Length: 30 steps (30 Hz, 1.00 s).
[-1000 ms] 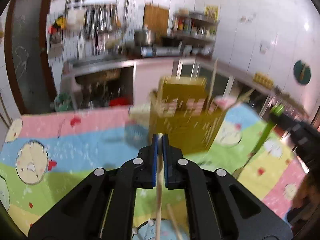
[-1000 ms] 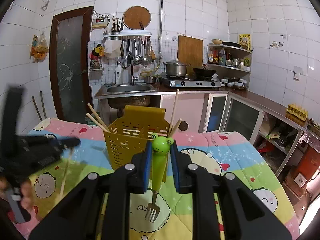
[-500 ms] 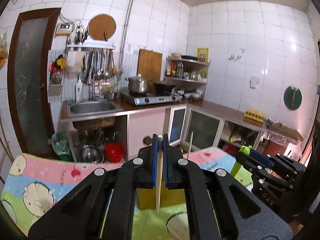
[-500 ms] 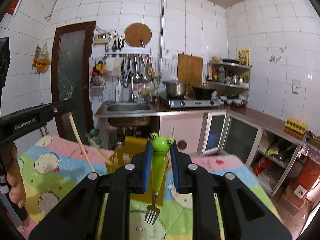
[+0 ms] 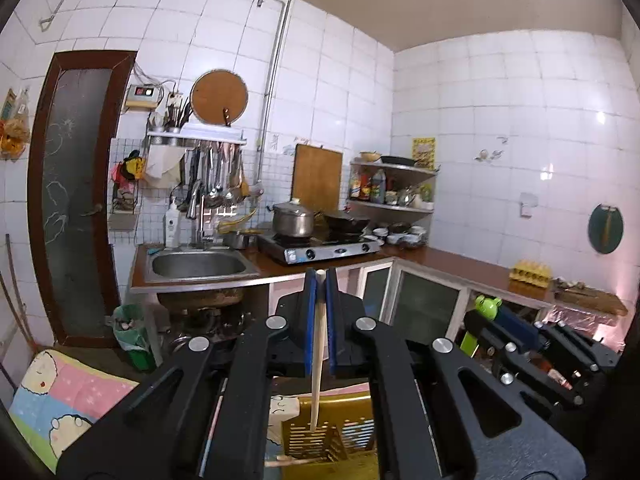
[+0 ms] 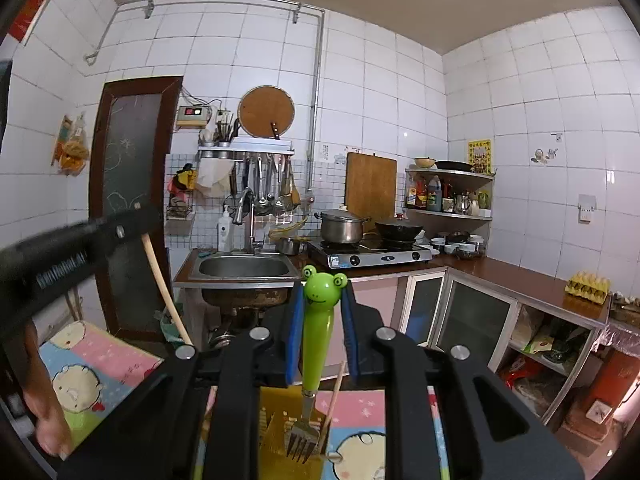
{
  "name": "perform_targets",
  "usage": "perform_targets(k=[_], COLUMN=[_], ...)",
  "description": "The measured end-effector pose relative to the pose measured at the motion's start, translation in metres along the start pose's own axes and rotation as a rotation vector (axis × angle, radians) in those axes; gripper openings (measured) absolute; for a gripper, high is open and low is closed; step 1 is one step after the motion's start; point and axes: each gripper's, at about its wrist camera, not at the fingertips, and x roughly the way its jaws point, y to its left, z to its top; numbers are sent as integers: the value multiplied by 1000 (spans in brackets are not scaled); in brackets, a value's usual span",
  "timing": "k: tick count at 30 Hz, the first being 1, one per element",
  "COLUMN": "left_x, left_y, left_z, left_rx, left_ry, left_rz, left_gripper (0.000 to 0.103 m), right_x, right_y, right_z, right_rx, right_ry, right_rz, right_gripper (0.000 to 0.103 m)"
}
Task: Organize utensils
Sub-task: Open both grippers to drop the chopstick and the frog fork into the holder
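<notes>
Left gripper [image 5: 319,280] pinches a wooden chopstick [image 5: 317,354], tip hanging above the yellow holder [image 5: 320,424]. Right gripper [image 6: 320,296] clamps the frog-handled fork [image 6: 316,332], tines down over the same holder, which stands on the cartoon-print cloth [image 6: 96,364] near its far edge. At least one chopstick [image 6: 334,394] already stands inside. Judged progress: partway, with both held utensils not yet lowered in and released.

No readable text
The yellow poster [image 6: 479,156] and the left gripper's [image 6: 64,264] white lettering are too blurred to read.
</notes>
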Motion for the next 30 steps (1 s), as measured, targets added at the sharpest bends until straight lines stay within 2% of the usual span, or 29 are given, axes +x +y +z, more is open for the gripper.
perform_targets(k=[4, 9, 12, 13, 14, 15, 16, 17, 19, 21, 25, 30], left_x=[36, 62, 56, 52, 46, 40, 31, 21, 7, -11, -42, -57], left_y=[9, 18, 22, 24, 28, 31, 35, 39, 44, 51, 64, 77], left_z=[-36, -77, -81, -80, -76, -72, -67, -61, -51, -43, -40, -60], left_rx=[-14, 10, 25, 25, 17, 9, -2, -8, -13, -20, -21, -27], left_ry=[94, 204, 207, 201, 189, 177, 153, 131, 112, 98, 107, 214], left_rz=[21, 34, 43, 51, 57, 64, 74, 82, 92, 105, 141, 147], left_gripper=[3, 3, 7, 21, 47, 59, 73, 78, 87, 96, 98, 98], right_x=[32, 67, 71, 70, 66, 61, 52, 47, 30, 15, -20, -42], right_y=[8, 5, -5, -9, -14, -18, -21, -22, -27, -32, -41, -35], right_z=[-24, -66, -78, -79, -77, -75, -71, -66, -56, -48, -50, -80], right_rx=[-27, -30, 2, 15, 27, 30, 29, 21, 7, 13, 23, 22], right_ry=[35, 161, 212, 223, 231, 220, 198, 186, 172, 166, 167, 238], right_rz=[-6, 23, 19, 18, 6, -8, -28, -40, -62, -72, -88, -61], right_gripper=[19, 19, 20, 21, 29, 49, 58, 62, 63, 71, 78, 80])
